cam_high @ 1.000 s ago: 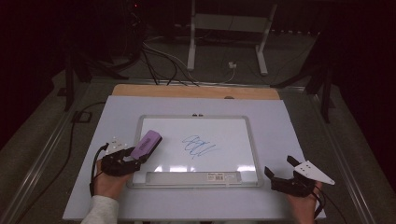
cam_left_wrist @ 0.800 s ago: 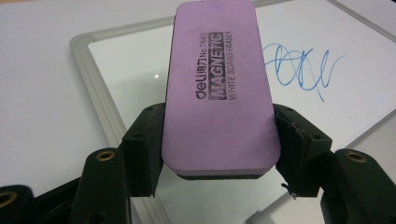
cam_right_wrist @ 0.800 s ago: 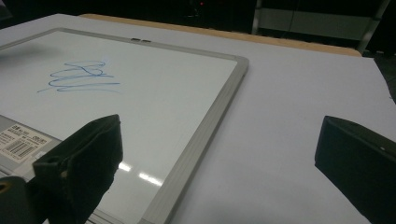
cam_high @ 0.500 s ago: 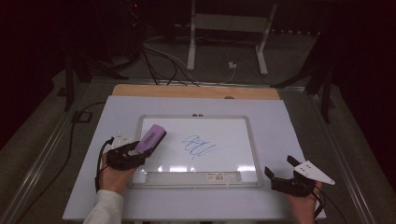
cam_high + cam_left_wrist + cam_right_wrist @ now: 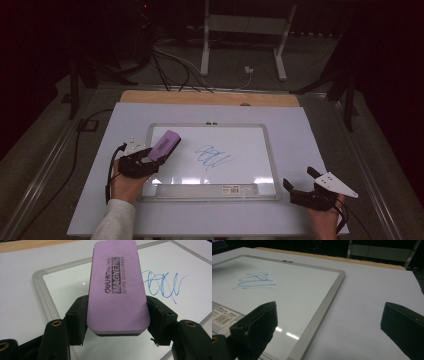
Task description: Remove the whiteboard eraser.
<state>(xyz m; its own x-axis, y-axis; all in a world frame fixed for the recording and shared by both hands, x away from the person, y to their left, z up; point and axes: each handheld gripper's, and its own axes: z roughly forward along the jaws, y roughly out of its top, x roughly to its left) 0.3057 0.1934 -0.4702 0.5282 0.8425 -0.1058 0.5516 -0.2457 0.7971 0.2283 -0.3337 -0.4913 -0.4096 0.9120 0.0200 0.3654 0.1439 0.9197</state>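
Note:
A whiteboard [image 5: 250, 135] with a grey frame lies flat in the middle of the table, with a blue scribble [image 5: 212, 156] near its centre. My left gripper [image 5: 150, 159] is shut on a purple magnetic eraser [image 5: 165, 145] and holds it over the board's left part, left of the scribble. In the left gripper view the eraser [image 5: 117, 287] sits clamped between both jaws, with the scribble [image 5: 161, 285] beyond it to the right. My right gripper [image 5: 299, 181] stands open off the board's lower right corner, holding nothing. In the right gripper view the scribble [image 5: 254, 281] lies far left.
The whiteboard rests on a white sheet [image 5: 310, 140] over a wooden table [image 5: 210, 98]. A label with a barcode [image 5: 239, 189] sits on the board's bottom tray. Cables [image 5: 175, 65] and a metal stand [image 5: 245, 30] lie on the dark floor behind the table.
My left gripper has carried the eraser up and right, from the board's left edge to over its left part. The right gripper has stayed still.

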